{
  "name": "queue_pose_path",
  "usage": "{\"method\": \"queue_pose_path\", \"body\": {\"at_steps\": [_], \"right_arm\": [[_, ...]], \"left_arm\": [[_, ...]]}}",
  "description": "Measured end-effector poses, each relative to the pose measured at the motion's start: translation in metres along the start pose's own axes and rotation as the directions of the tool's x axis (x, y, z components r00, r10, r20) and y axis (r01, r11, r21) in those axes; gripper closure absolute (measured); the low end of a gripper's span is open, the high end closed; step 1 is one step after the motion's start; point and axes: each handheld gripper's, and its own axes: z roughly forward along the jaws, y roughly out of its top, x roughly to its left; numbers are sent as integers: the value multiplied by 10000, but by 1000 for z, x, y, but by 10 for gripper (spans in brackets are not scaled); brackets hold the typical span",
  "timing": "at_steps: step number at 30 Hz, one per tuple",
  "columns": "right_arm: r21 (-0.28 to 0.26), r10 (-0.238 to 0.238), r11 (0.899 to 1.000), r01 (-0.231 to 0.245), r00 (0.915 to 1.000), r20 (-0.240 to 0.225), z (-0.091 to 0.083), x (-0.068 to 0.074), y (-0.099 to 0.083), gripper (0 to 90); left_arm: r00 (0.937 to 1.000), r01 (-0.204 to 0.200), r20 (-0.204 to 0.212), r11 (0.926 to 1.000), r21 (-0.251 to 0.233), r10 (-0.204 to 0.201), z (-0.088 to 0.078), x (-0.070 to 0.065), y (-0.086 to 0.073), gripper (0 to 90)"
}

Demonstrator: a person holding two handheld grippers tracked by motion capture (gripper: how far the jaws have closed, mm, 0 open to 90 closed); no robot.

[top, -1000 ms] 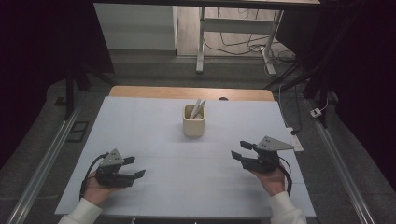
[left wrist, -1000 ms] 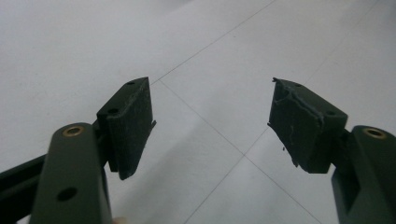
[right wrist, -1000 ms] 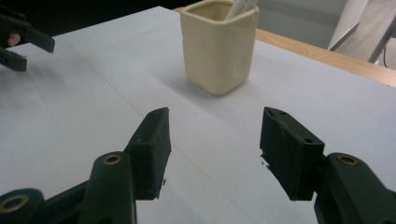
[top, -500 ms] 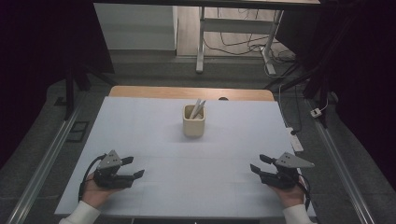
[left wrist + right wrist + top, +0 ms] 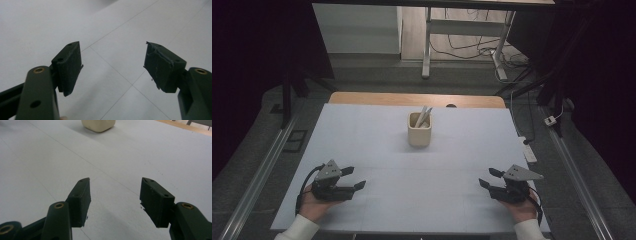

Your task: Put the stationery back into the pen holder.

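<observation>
The surface (image 5: pixel 377 145) is a wide pale sheet scored with thin seams, and a strip of bare wood (image 5: pixel 362 98) shows along its far edge at twelve o'clock. Just past the middle of the sheet, towards twelve o'clock, stands a cream cup (image 5: pixel 419 129), upright, with a few pale sticks (image 5: pixel 424 116) leaning out of its mouth. The left tongs (image 5: pixel 353 178) rest low at about eight o'clock, held in the person's left hand (image 5: pixel 312 207), jaws spread and pointing towards three o'clock with nothing between them; in the left gripper view the left tongs (image 5: pixel 112 67) stand wide over the bare seamed sheet. The right tongs (image 5: pixel 488 178) lie at about four o'clock in the right hand (image 5: pixel 522 209), jaws parted and empty, pointing towards nine o'clock. In the right gripper view the right tongs (image 5: pixel 114 202) gape over the sheet and the foot of the cup (image 5: pixel 98 125) stands well apart at twelve o'clock. Both pairs sit well apart from the cup. Around the surface the room is dark: grey floor, a metal rail (image 5: pixel 257 180) on the nine o'clock side and another (image 5: pixel 579 175) on the three o'clock side, a white frame's legs (image 5: pixel 427 45) beyond the far edge, and loose cables (image 5: pixel 462 47) on the floor behind it.
</observation>
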Motion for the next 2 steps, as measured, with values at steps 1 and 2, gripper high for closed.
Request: {"method": "queue_pose_path", "body": {"at_steps": [1, 2], "right_arm": [[8, 9, 10000, -9, 10000, -23, 0, 0, 0, 413], [8, 17, 10000, -17, 10000, -15, -1, 0, 0, 413]], "left_arm": [[10000, -7, 26, 10000, 12, 7, 0, 0, 0, 298], [10000, -24, 24, 10000, 30, 23, 0, 0, 0, 297]]}}
